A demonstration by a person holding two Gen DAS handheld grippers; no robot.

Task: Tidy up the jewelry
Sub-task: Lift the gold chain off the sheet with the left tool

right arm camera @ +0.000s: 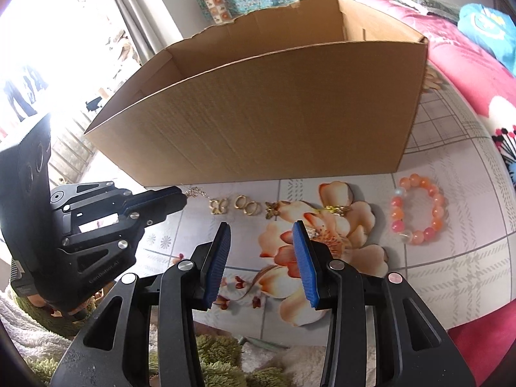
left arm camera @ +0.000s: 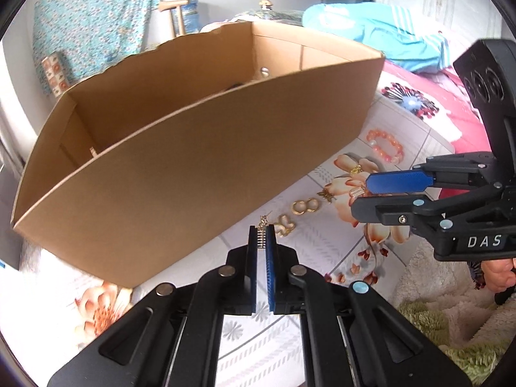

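1. Clamping a small gold chain earring [left arm camera: 262, 233] between its blue ribbed pads, the left hand-held gripper [left arm camera: 262, 242] has its jaws nearly together, the piece pinched at the fingertips just in front of the tall brown cardboard box [left arm camera: 200, 161].
2. Spread wide with nothing between its pads, the right hand-held gripper [right arm camera: 262, 235] hovers over the floral-printed tabletop cover [right arm camera: 451, 258].
3. Just ahead of the right hand-held gripper's fingertips lies a row of gold pieces along the foot of the box: a gold butterfly-shaped earring [right arm camera: 218, 207], a pair of plain gold hoop rings [right arm camera: 247, 205], a smaller gold butterfly charm [right arm camera: 272, 210] and a gold ring with a green stone [right arm camera: 337, 209].
4. Touching the tip of the right hand-held gripper's right finger is a small sparkly gold band [right arm camera: 310, 231].
5. Farther to that gripper's right, well apart from the gold row, rests a round bracelet of orange and pink beads [right arm camera: 417, 209].
6. Beyond the left hand-held gripper's tips, the box stands open-topped; a round silver item [left arm camera: 264, 71] shows low against its far inner wall.
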